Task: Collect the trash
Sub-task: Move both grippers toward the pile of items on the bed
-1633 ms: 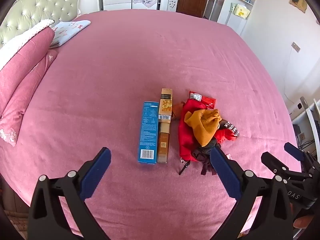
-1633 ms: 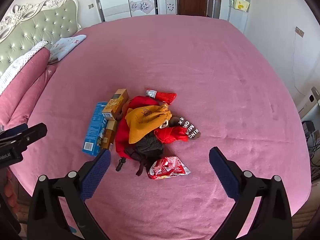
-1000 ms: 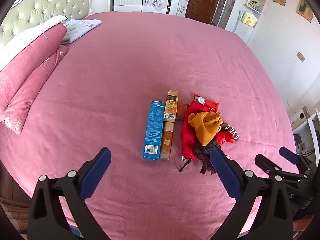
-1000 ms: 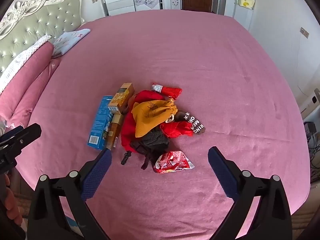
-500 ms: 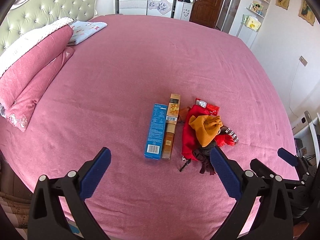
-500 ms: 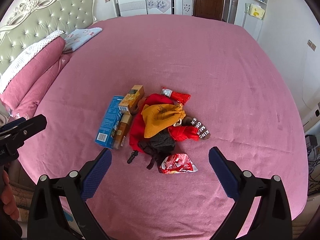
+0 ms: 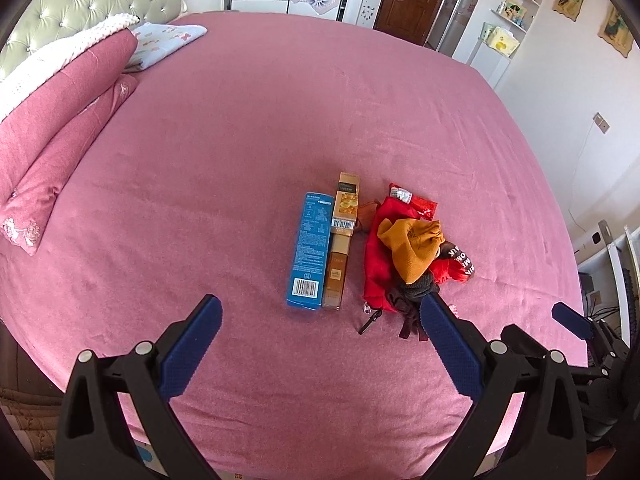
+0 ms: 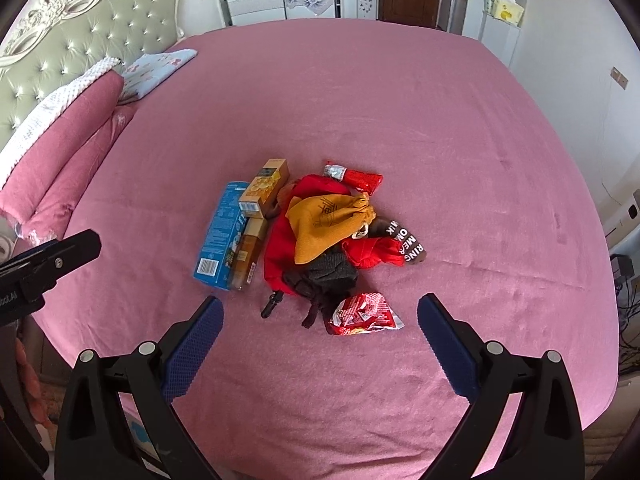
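A pink bed [image 8: 440,120] carries a blue box [image 8: 219,240], snack wrappers [image 8: 366,314] and heaped cloth pouches [image 8: 328,220].

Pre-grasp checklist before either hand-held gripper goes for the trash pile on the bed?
1. Left hand-held gripper open and empty: ok.
2. Right hand-held gripper open and empty: ok.
3. Crumpled red snack wrapper lying apart from the cloth pile, reachable from above: ok.
4. Blue box and gold box flat, side by side: ok.
5. Second red wrapper free of the red cloth: cannot tell.
6. Bin or bag for the trash in view: not ok.
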Demonstrator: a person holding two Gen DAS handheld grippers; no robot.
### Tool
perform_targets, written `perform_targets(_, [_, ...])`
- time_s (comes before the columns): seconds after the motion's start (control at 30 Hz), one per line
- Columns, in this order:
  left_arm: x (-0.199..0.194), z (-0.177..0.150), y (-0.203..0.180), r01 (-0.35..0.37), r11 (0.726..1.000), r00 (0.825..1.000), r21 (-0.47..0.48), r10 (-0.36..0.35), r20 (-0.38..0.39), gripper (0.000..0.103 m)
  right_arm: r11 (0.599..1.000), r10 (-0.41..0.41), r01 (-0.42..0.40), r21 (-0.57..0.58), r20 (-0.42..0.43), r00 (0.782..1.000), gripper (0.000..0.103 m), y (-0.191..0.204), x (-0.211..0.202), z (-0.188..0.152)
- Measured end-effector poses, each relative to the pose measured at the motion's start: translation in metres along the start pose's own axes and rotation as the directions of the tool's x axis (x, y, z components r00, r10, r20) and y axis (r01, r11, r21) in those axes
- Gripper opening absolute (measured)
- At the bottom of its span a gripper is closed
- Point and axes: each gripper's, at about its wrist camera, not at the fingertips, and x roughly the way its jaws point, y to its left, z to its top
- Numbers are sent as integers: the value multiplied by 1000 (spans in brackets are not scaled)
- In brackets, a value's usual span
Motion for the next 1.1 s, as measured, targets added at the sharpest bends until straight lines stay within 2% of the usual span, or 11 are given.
perform_targets(0.1, [9, 3, 0, 25, 1000, 999, 11, -25, -48, 99, 1000, -15, 15, 6, 1, 1000, 94, 2, 0, 1])
perform_targets(0.3, [21, 15, 4, 53, 998, 995, 34, -49, -88, 99, 998, -14, 17, 61, -47, 999, 94, -2, 10, 6])
perform_targets(1.1, [41, 34, 18, 82, 995, 989, 54, -74, -131, 99, 991, -33, 45, 130, -94, 995, 93, -3, 29, 19])
